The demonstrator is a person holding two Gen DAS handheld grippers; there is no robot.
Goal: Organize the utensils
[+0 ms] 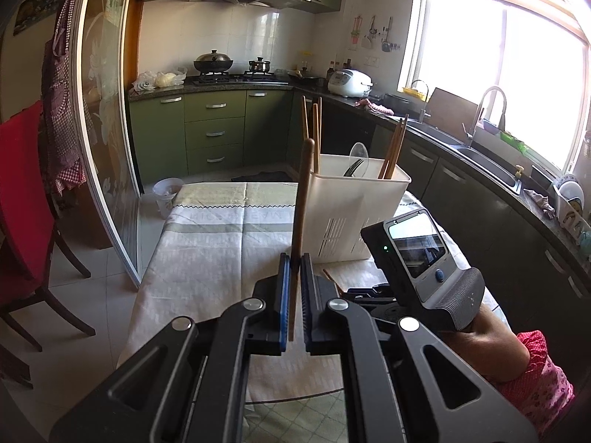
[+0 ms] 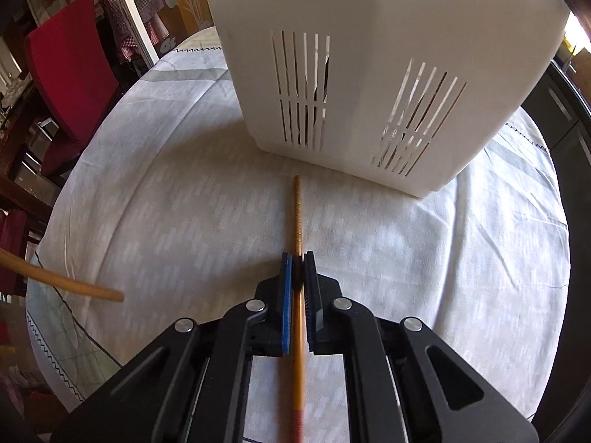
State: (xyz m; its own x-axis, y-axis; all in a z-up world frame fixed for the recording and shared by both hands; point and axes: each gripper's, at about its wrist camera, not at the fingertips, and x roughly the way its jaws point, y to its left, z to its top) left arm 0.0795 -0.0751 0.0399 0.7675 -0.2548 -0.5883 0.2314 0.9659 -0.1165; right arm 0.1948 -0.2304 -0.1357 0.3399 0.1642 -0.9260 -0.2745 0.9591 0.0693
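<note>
One holder [image 1: 354,214]; five chopsticks standing inside (three at 11 o'clock [image 1: 314,125], two at 1 o'clock [image 1: 395,147]); two grippers, one stick each.

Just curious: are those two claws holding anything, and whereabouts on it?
Left gripper clamps a wooden handle low down; right gripper pinches a chopstick lying on the table, mid-length.

Can't see lower end of wooden handle [image 1: 301,199], hidden between my left pads. Chopstick [image 2: 296,217] runs off near edge, blurred there. Holder [image 2: 369,74] top cropped; contents behind slots perhaps chopsticks. Right gripper's fingers hidden from left view.
</note>
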